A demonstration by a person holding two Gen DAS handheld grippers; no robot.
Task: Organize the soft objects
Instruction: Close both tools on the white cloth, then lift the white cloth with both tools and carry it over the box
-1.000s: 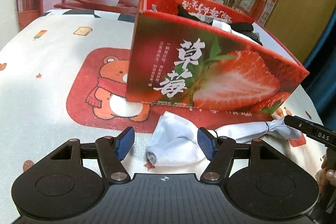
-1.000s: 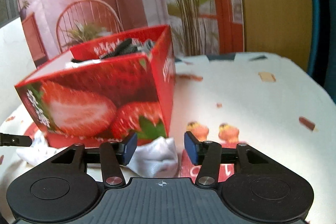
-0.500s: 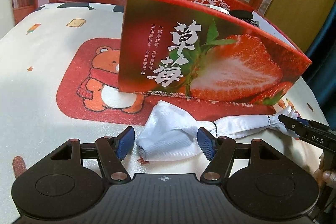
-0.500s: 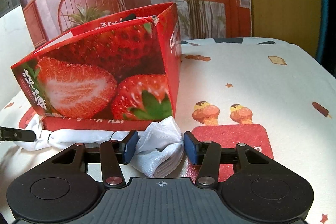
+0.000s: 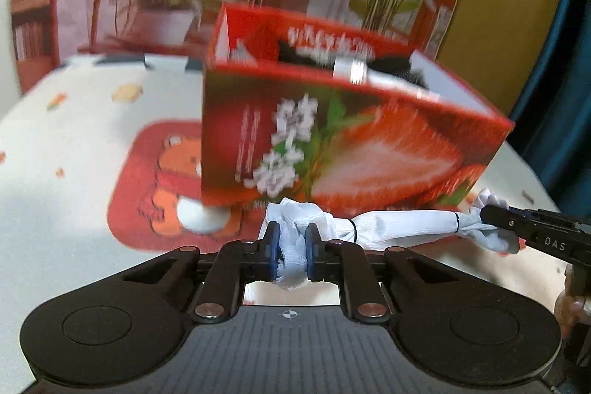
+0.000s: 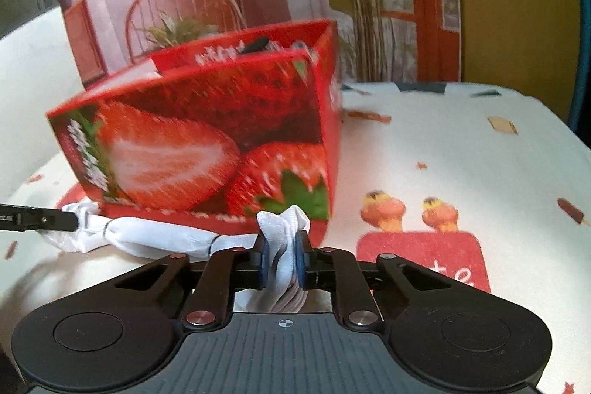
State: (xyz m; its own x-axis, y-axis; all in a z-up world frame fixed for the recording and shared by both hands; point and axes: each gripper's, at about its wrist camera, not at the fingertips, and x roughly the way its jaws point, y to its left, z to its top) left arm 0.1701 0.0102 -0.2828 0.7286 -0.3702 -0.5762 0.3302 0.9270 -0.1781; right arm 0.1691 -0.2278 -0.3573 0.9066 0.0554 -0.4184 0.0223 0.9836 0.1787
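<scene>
I am holding the long white knitted sock (image 5: 399,228) by both of its ends.

My left hand-held gripper (image 5: 291,255) is squeezing one bunched end, and my right hand-held gripper (image 6: 281,259) is squeezing the other. The sock is stretching sideways between them, its long axis running along the front of the red strawberry-printed cardboard box (image 5: 343,139), just above the tabletop (image 5: 74,143). The open box is standing just behind the sock, about equally near to both hands, so I think the sock must go up and forward.
</scene>
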